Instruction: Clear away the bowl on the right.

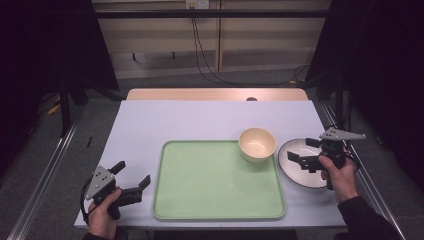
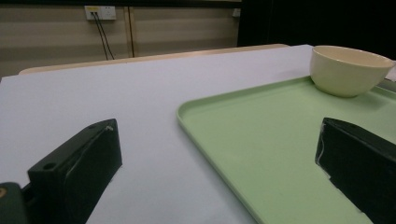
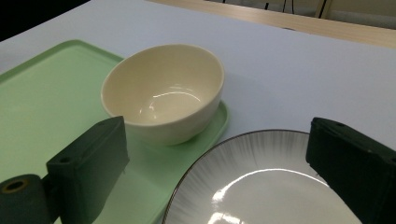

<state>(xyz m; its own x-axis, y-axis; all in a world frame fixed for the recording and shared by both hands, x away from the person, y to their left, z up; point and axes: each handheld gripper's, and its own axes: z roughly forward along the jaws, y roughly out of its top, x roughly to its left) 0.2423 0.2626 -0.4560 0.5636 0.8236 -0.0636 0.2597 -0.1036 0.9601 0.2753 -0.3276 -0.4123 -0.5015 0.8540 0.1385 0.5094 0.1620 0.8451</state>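
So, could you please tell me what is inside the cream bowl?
Nothing: the bowl looks empty, its glossy inside bare. It sits on the green tray's corner, which covers the patch beneath it.

empty cream bowl (image 1: 257, 144) upright on green tray's (image 1: 200, 195) far right corner, beside white plate (image 1: 300, 172)

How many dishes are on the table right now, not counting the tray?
2: a cream bowl in the green tray's far right corner, and a dark-rimmed plate on the table right of the tray, under the right gripper.

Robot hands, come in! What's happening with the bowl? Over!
Left gripper open, beside tray. Right gripper open over plate. Bowl empty, on tray's far right corner. Nothing blocking.
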